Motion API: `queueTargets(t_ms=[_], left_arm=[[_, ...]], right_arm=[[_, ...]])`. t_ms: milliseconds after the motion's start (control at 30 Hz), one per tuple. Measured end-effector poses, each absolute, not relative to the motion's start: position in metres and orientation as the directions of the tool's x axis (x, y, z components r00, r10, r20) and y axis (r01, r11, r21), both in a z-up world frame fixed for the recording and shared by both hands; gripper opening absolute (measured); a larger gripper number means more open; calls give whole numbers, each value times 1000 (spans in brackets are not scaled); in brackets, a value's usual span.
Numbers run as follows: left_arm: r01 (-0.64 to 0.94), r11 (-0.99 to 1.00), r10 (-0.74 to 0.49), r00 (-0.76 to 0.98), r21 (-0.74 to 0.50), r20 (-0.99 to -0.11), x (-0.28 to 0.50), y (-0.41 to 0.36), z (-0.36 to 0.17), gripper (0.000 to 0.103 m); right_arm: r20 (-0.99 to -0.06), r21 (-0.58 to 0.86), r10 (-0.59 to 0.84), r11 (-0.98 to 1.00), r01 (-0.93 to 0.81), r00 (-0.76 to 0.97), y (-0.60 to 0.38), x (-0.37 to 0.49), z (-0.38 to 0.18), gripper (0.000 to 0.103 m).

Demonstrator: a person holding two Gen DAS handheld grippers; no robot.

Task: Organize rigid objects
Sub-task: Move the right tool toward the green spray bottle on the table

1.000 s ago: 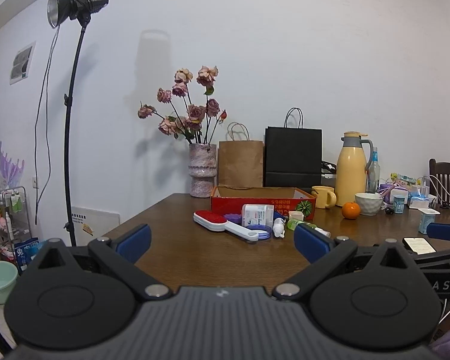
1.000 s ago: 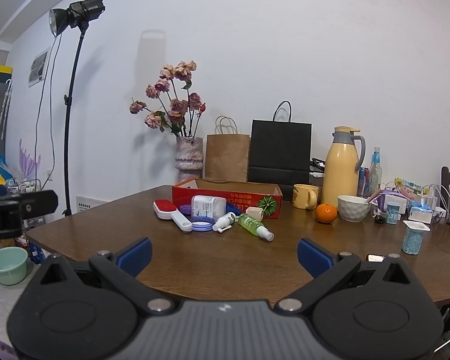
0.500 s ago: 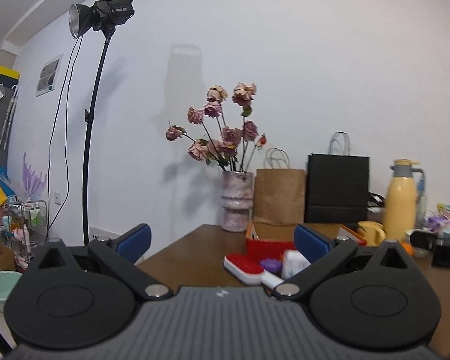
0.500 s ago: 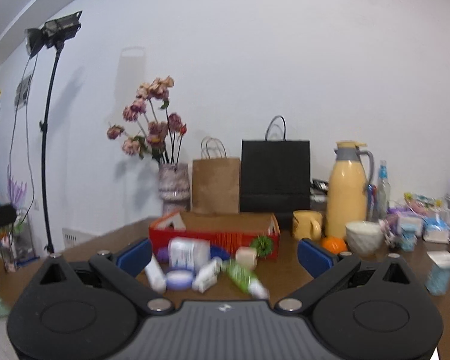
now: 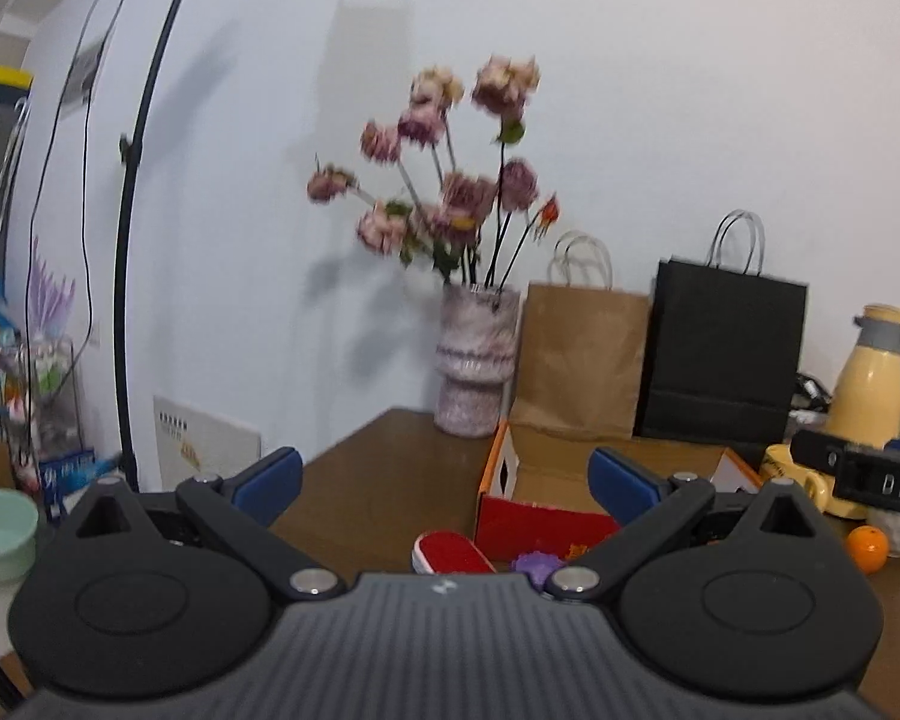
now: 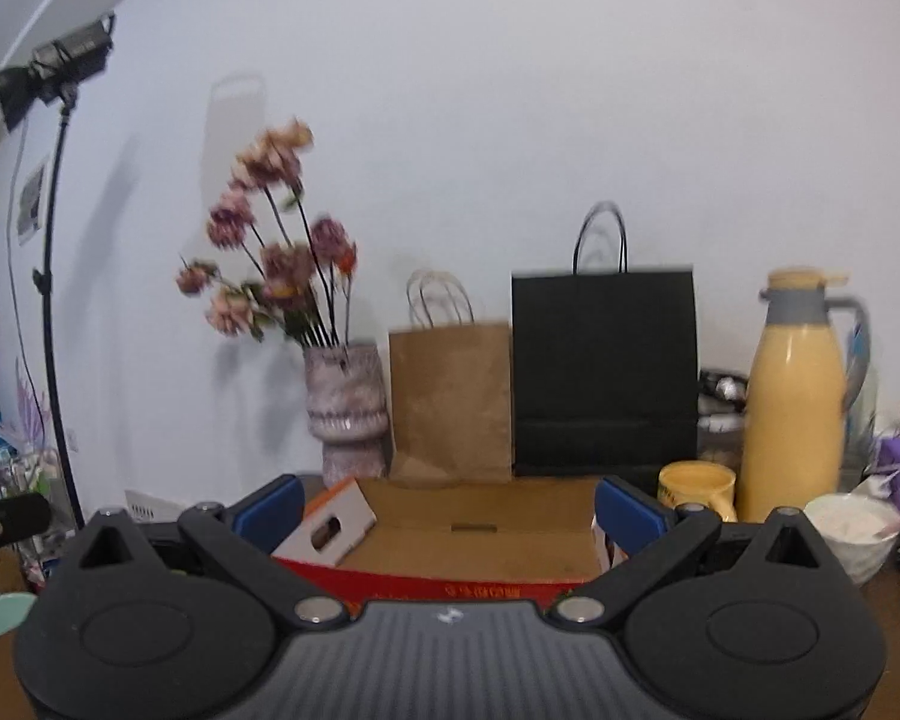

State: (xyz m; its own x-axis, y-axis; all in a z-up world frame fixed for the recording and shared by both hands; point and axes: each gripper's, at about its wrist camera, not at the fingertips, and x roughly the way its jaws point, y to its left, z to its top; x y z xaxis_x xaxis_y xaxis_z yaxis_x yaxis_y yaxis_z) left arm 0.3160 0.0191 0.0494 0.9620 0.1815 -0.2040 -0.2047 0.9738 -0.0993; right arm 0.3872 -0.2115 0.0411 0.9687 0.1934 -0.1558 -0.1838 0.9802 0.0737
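Both your claws are spread wide with nothing in them. Your left claw (image 5: 444, 477) hangs over the brown counter (image 5: 366, 480), with the red brush (image 5: 450, 552) just in front of the red cardboard box (image 5: 540, 525). Your right claw (image 6: 450, 507) faces straight into that box (image 6: 480, 531), flaps open, mug (image 6: 696, 486) beside it.

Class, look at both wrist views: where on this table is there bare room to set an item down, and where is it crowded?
Bare wood lies on the table left of the red box, in front of the vase. The box's cardboard floor looks empty. It is crowded along the wall with the brown bag, black bag and flask, and beside the mug and bowl.
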Motion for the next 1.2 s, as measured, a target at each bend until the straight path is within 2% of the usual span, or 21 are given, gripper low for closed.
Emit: queueTargets(t_ms=[133, 233, 400, 700, 933, 1200], left_arm=[[-177, 982, 149, 945, -71, -290, 342, 10, 36, 103], [-151, 987, 124, 928, -50, -352, 359, -2, 23, 103], [-100, 994, 76, 918, -41, -390, 373, -21, 8, 103], [-51, 999, 46, 892, 2, -450, 393, -45, -17, 103], [-27, 999, 32, 878, 18, -477, 404, -64, -27, 103], [6, 999, 18, 872, 49, -489, 416, -91, -38, 103]], right_arm=[[-258, 63, 211, 977, -202, 943, -223, 417, 21, 103], [-302, 69, 205, 979, -193, 931, -235, 430, 7, 103], [-353, 78, 196, 981, -180, 915, -253, 443, -14, 103], [-431, 125, 300, 954, -273, 851, -285, 461, -48, 103], [-437, 85, 293, 955, -285, 851, -326, 466, -51, 103], [-416, 29, 359, 923, -383, 835, -367, 469, -54, 103]])
